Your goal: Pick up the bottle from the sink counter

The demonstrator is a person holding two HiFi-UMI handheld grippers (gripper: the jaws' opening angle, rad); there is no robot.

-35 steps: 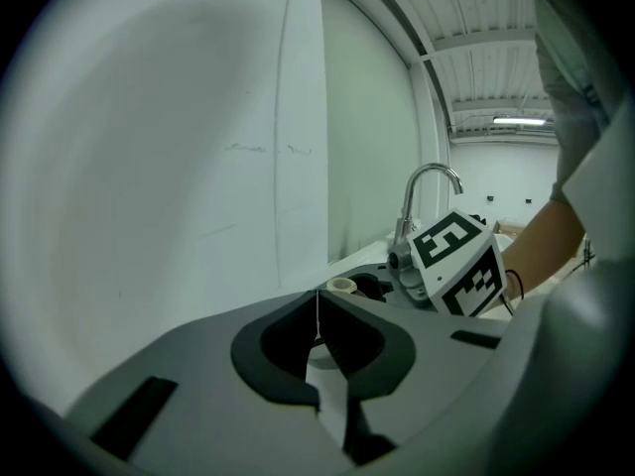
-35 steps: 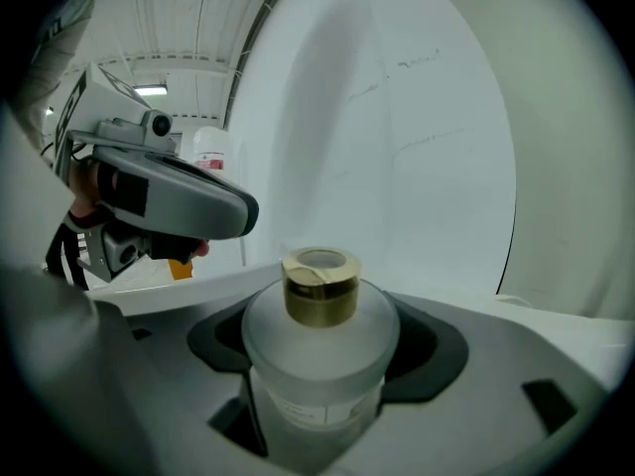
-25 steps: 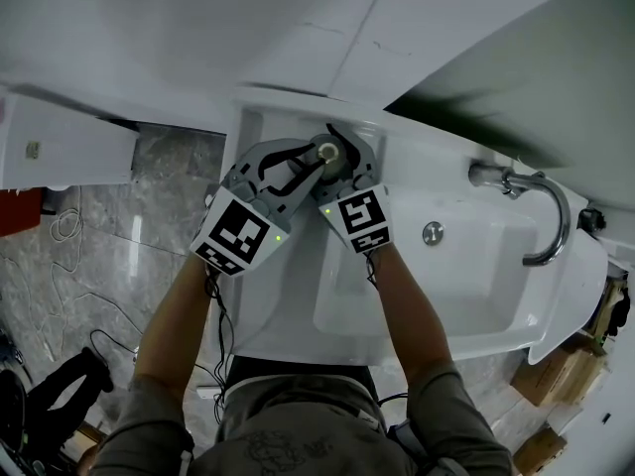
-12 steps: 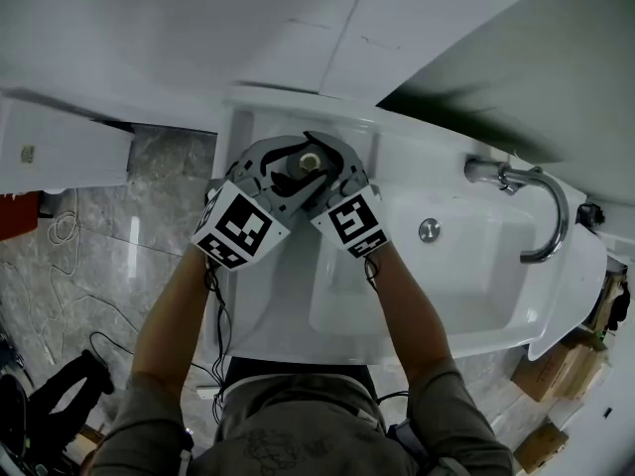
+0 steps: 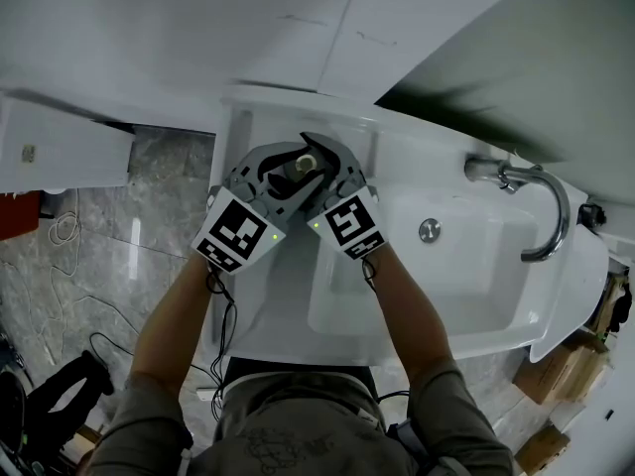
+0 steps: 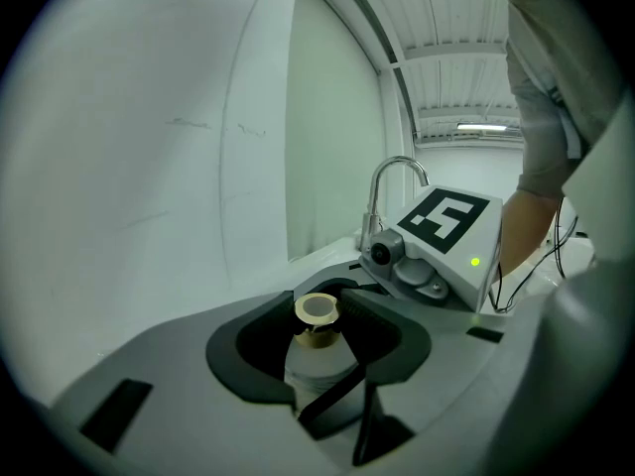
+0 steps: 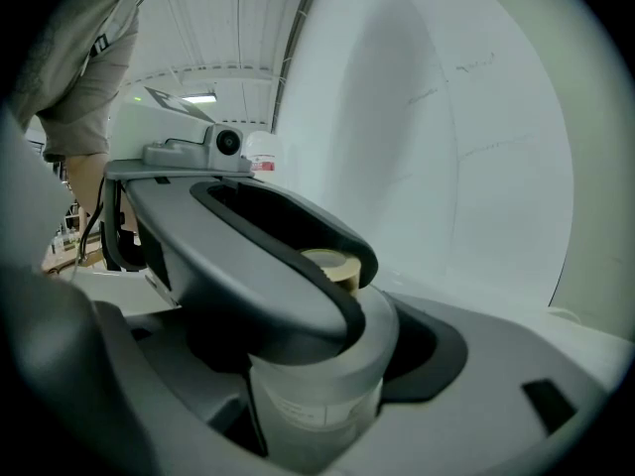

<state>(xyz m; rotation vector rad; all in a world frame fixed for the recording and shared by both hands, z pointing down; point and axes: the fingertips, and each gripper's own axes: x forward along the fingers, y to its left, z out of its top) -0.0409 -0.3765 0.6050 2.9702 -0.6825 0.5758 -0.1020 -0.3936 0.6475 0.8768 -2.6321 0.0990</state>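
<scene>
At the far left corner of the sink counter, the bottle stands upright between both tools. The right gripper clasps its shoulder. The left gripper jaws are closing round the body, apparently not yet pressing. Advisable: seat both grips squarely below the neck, then lift vertically.

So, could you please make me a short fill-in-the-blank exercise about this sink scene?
1. In the head view, the bottle is to the ___ of the basin.
2. The faucet lies to the bottle's ___.
3. The bottle's body is ___, and its neck is beige.

Missing words: left; right; white.
</scene>
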